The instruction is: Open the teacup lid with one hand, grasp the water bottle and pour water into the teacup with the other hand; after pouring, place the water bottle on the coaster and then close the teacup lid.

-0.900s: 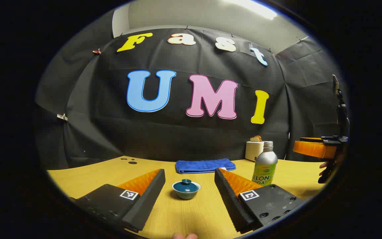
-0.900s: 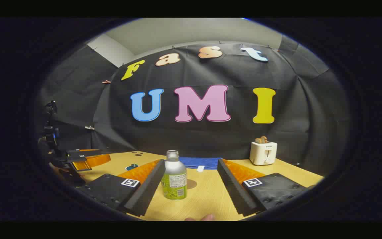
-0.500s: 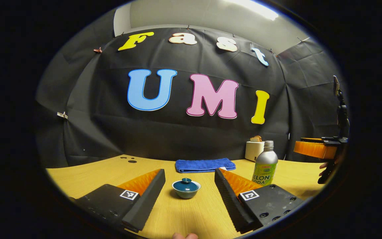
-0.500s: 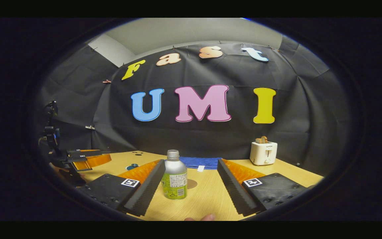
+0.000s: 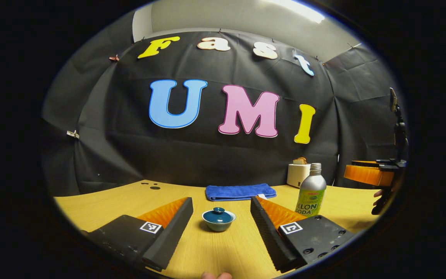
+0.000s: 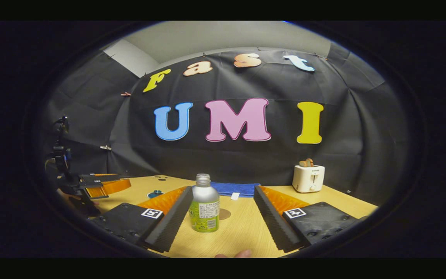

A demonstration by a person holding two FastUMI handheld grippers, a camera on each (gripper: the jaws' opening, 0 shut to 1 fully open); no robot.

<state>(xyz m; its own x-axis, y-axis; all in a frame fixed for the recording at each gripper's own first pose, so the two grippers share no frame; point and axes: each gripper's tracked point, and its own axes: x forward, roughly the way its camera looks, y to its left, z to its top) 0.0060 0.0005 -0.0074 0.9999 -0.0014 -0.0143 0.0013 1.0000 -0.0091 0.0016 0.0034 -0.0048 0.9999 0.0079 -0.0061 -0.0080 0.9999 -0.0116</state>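
Note:
In the left gripper view a small teal teacup (image 5: pixel 218 219) with its lid on stands on the wooden table, a little beyond my open left gripper (image 5: pixel 221 203) and centred between its fingers. The silver bottle (image 5: pixel 310 191) with a green label stands to the right, behind the right finger. In the right gripper view the bottle (image 6: pixel 204 205) stands upright just inside my open right gripper (image 6: pixel 223 192), close to its left finger. A round brown coaster (image 6: pixel 224 214) lies right behind the bottle. The teacup (image 6: pixel 155 193) shows far left, near the other gripper (image 6: pixel 95 184).
A folded blue towel (image 5: pixel 240 192) lies at the back of the table, with a white toaster (image 6: pixel 308 178) to its right. The other gripper (image 5: pixel 368 173), held by a hand, shows at the right edge of the left gripper view. Black cloth walls close in the booth.
Both grippers have crept slightly forward and up; the teacup and the bottle sit a touch nearer in their views. Nothing has been taken hold of.

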